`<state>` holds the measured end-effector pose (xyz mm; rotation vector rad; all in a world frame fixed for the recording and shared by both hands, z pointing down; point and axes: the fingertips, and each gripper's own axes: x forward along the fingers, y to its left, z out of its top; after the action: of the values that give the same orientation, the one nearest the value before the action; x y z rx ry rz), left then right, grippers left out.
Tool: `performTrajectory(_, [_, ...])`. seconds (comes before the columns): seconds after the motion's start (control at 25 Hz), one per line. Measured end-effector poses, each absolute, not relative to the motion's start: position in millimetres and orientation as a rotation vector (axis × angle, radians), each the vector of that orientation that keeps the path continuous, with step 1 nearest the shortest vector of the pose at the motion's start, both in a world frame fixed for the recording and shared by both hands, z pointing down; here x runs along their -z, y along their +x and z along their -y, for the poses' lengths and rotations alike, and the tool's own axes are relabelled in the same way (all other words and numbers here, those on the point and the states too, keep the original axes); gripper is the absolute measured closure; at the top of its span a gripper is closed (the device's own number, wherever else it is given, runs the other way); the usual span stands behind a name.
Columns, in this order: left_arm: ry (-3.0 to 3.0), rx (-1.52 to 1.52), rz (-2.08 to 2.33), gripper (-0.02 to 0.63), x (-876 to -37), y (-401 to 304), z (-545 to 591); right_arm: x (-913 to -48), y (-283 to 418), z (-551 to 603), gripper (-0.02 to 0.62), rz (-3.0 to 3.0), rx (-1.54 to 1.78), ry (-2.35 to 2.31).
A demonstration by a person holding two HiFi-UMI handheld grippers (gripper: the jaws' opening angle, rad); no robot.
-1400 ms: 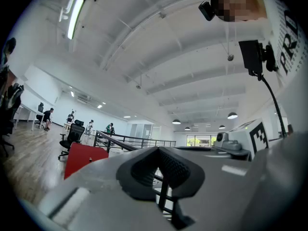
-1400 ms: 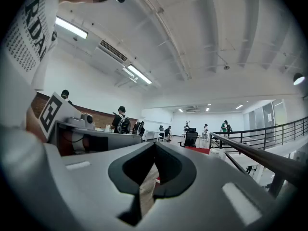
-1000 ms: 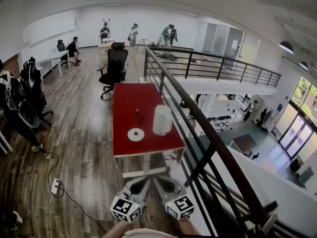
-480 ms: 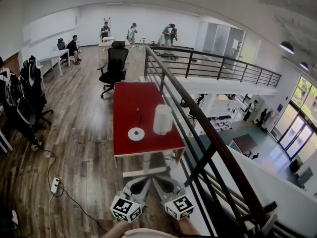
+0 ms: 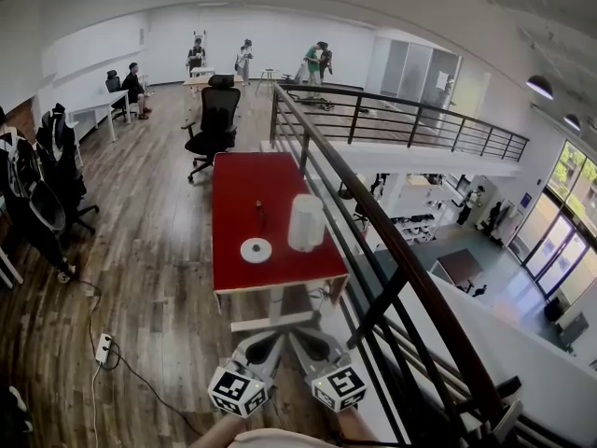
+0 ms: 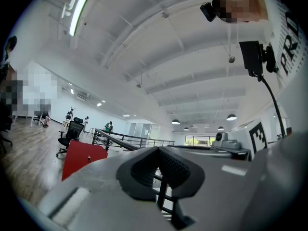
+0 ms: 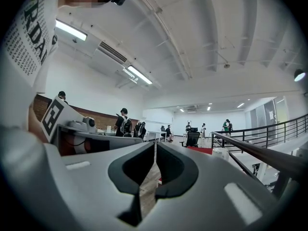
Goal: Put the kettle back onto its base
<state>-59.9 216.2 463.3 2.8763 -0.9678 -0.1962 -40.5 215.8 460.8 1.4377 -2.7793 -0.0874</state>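
Note:
A white kettle (image 5: 306,223) stands upright on the red table (image 5: 244,187), near its right edge. Its round white base (image 5: 256,250) lies flat to the kettle's left, apart from it. Both grippers are held low, well short of the table's near end. My left gripper (image 5: 262,343) and right gripper (image 5: 313,342) sit side by side, marker cubes toward me. In the left gripper view the left gripper (image 6: 158,151) is shut and empty, with the red table (image 6: 81,158) far off. The right gripper (image 7: 155,146) is also shut on nothing, and the kettle (image 7: 221,152) shows small ahead.
A black metal railing (image 5: 373,222) runs along the table's right side with a drop beyond. A small dark object (image 5: 260,216) stands on the table. A black office chair (image 5: 216,124) is at the far end. A power strip (image 5: 104,349) and cable lie on the floor at left.
The grippers, kettle and base have not moved. Only the people at the far end of the room have shifted a little.

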Motion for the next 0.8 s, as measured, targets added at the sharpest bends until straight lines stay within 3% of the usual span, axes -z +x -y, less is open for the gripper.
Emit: performTrajectory(0.8, [2.893,0.211,0.872,0.607,-471,-61,-207,-473,-40,-202,0.586,2.694,0.068,1.472])
